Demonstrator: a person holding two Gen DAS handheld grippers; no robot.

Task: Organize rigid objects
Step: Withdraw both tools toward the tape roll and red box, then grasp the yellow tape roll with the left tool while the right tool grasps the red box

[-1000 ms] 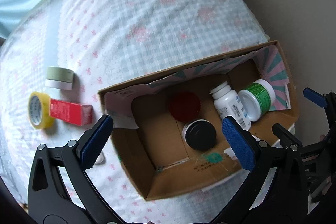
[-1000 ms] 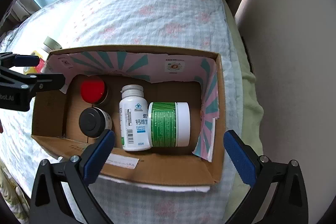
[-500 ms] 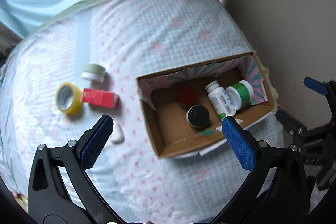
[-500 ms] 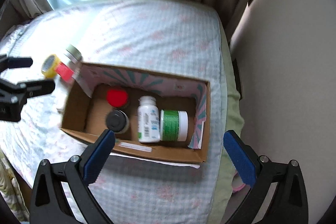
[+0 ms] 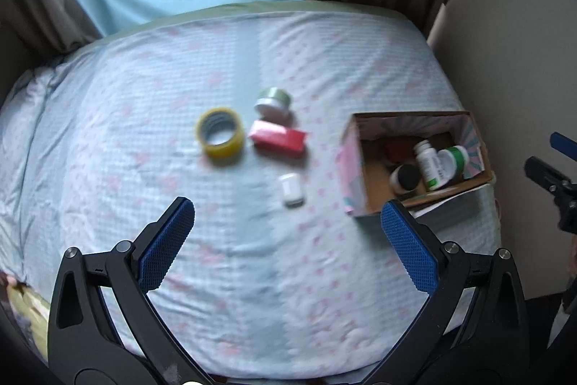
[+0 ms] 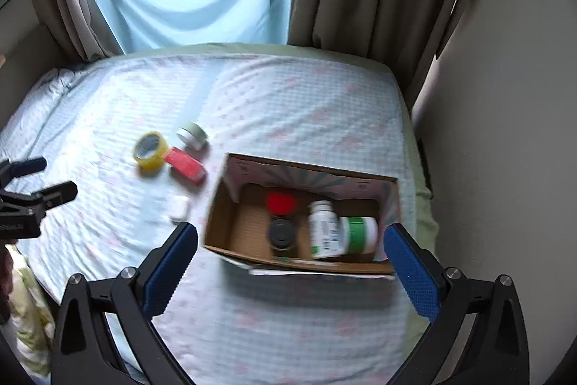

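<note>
Tongs (image 5: 288,230) pulled back, box (image 5: 351,165) now farther.

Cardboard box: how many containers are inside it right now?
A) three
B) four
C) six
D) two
B: the cardboard box holds a red-lidded jar, a black-lidded jar, a white bottle and a green-labelled tub, both lying on their sides; the yellow tape roll, red box, green-lidded jar and small white case are out on the bedsheet.
</note>
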